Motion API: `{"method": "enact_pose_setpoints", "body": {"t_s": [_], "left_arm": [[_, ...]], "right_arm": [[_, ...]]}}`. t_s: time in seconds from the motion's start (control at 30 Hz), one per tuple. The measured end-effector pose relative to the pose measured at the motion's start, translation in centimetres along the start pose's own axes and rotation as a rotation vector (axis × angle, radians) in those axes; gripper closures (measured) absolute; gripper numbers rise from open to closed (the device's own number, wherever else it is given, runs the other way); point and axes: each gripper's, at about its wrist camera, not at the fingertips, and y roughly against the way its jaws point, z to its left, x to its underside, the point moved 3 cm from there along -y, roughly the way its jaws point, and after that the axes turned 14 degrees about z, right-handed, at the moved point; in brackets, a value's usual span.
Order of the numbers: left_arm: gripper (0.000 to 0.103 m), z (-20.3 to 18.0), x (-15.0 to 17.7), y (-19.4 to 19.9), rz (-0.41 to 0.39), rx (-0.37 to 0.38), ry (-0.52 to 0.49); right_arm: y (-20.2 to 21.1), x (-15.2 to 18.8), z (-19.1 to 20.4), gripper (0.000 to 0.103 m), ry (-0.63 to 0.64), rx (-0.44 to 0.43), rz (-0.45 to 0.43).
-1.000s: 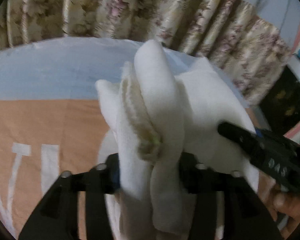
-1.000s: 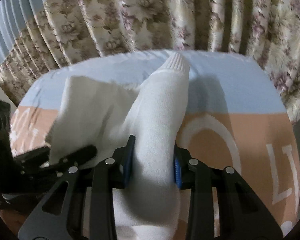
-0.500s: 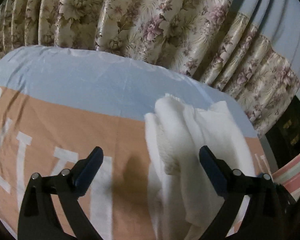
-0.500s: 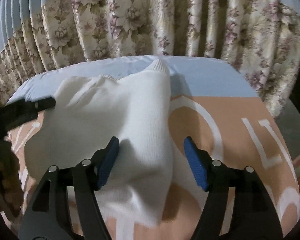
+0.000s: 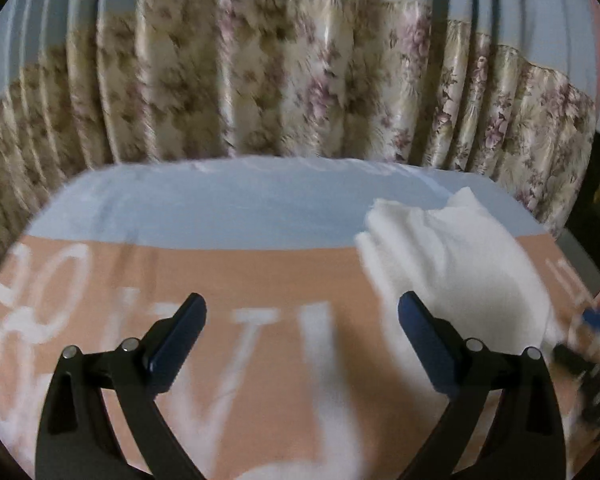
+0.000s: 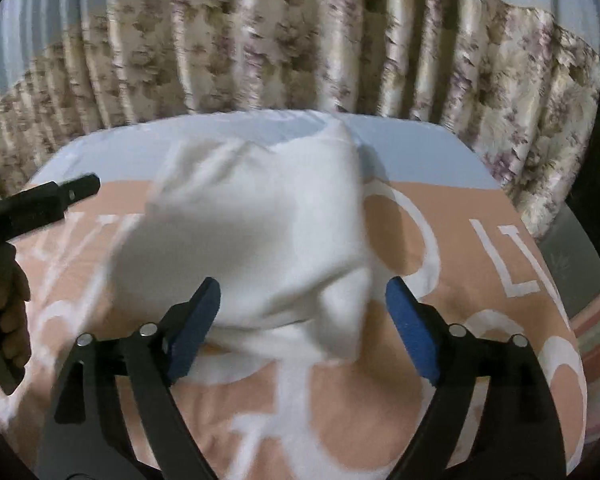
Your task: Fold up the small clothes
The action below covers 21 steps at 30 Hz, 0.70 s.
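Floral curtain (image 5: 300, 80) blurring behind peach-and-blue bedspread (image 5: 220, 272). White garment (image 6: 260, 232) lying folded on bedspread, its near edge lying between right gripper (image 6: 302, 312) jaws, now opening, pads not pressing. Left gripper (image 5: 302, 320) jaws standing wide, empty; garment to its right, partly hidden behind finger. Only right view is showing hand (image 6: 8, 312) at left edge.

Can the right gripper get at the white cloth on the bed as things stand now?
Probably yes. The white cloth lies just ahead of the right gripper, whose jaws are opening with only the cloth's near edge between them. Nothing covers it, and the left gripper stands off to the side.
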Motion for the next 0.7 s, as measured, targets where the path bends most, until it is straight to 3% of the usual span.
{"method": "enact_pose_setpoints", "body": {"t_s": [0.1, 0.33, 0.47, 0.53, 0.6, 0.7], "left_arm": [[0.006, 2.9, 3.2, 3.1, -0.036, -0.047, -0.004], [0.002, 7.7, 10.4, 9.4, -0.057, -0.177, 0.017], [0.002, 9.1, 13.9, 12.4, -0.052, -0.208, 0.067], [0.002, 9.7, 15.0, 13.6, -0.054, -0.182, 0.103], [0.002, 10.0, 15.8, 15.0, -0.054, -0.159, 0.134], [0.002, 9.5, 16.9, 16.8, -0.09, -0.184, 0.134]], "right_arm": [[3.0, 1.2, 2.7, 0.003, 0.029, -0.044, -0.053], [8.2, 3.6, 8.1, 0.003, 0.025, -0.069, -0.181], [9.7, 5.0, 10.5, 0.003, 0.07, -0.073, -0.158], [10.4, 6.6, 11.8, 0.003, 0.129, -0.078, -0.138], [11.4, 8.2, 12.3, 0.003, 0.148, -0.046, -0.147], [12.9, 10.6, 12.4, 0.003, 0.107, 0.002, -0.166]]}}
